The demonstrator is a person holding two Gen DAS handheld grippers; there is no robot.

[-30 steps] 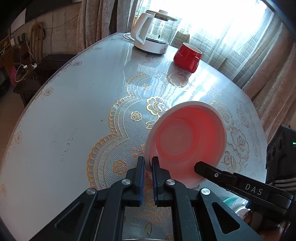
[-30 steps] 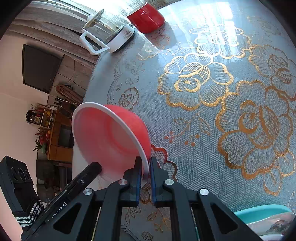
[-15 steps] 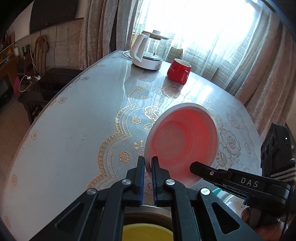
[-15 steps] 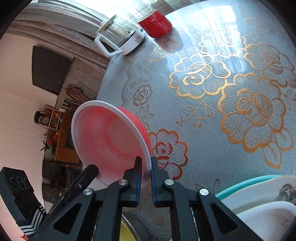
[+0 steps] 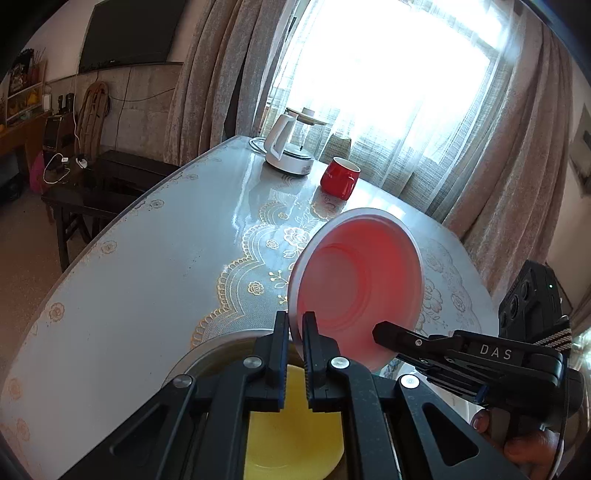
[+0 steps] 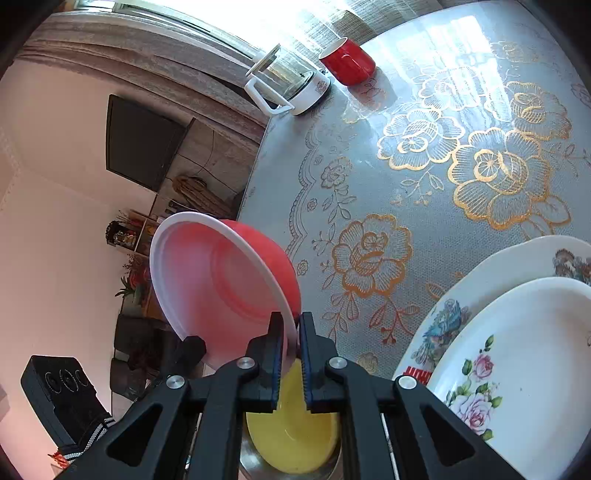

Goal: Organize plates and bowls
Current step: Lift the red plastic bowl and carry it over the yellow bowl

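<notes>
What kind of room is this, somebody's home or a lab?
Most likely a home living or dining room: a round table under a gold-flowered lace cloth holds an electric glass kettle and a red mug, curtains frame a bright window, and a flat television hangs on the wall.

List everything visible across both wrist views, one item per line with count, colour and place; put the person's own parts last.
bowl: one, pink-red with white rim, tilted, held in the air over the stack
yellow bowl: one, nested in a metal bowl, below the tools
plates: two, white with floral print, stacked at the right table edge
mug: one, red, far end of the table by the window
kettle: one, glass with white base, beside the mug
table: one, grey cloth with gold flowers
television: one, black, on the wall
left tool: black, shut on the bowl's rim
right tool: black, shut on the rim
hand: one, gripping the right tool
</notes>
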